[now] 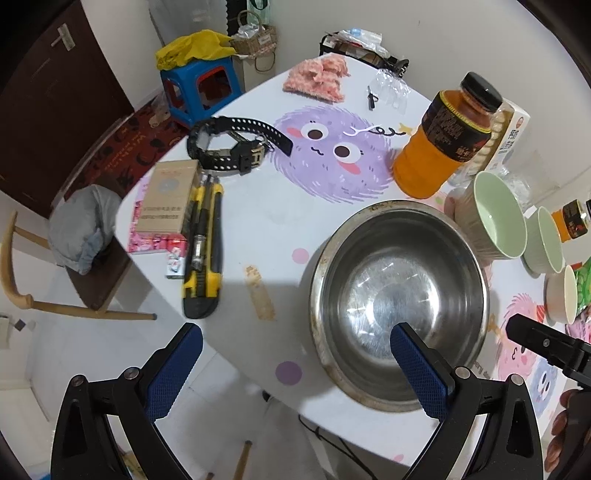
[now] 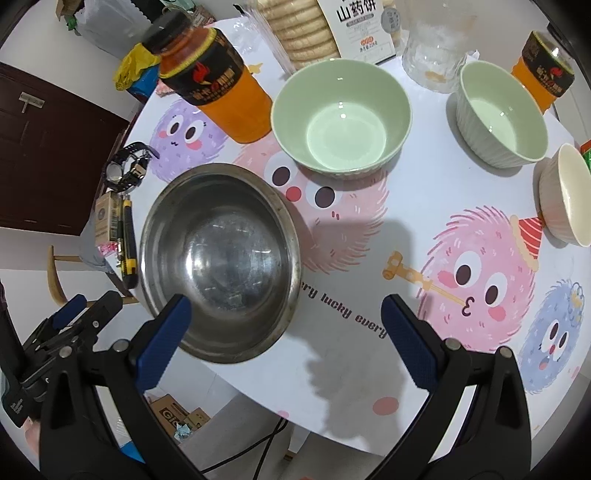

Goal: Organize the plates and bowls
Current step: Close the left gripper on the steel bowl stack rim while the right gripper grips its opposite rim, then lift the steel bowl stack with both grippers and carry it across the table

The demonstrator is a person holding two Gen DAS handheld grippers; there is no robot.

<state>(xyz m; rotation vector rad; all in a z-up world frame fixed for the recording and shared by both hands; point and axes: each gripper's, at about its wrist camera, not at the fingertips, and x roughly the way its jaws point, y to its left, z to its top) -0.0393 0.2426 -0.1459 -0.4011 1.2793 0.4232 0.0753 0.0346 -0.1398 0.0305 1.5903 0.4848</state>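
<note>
The left hand-held gripper [image 1: 295, 373] hangs over the near edge of the surface [image 1: 258, 221] with its blue-padded fingers spread wide apart and nothing between them; its right finger [image 1: 417, 373] shows over the near rim of the steel bowl [image 1: 399, 299], though contact cannot be told. The right hand-held gripper [image 2: 284, 332] is likewise spread wide and empty, its left finger [image 2: 162, 343] showing over the steel bowl's near rim and its right finger [image 2: 406, 339] over bare patterned cloth. The steel bowl sits upright near the front edge. Just behind it stands a large green bowl [image 2: 341, 118], upright and empty, beside an orange juice bottle [image 2: 218, 85]. To the right, apart from it, sits a smaller ribbed green bowl [image 2: 500, 114], and further right a cream bowl [image 2: 565, 195] near the frame's edge. Left of the steel bowl lie a yellow utility knife [image 1: 203, 251], a small box [image 1: 166, 195] and a black watch [image 1: 236, 144]. A biscuit packet [image 2: 325, 26] stands behind the bowls
</note>
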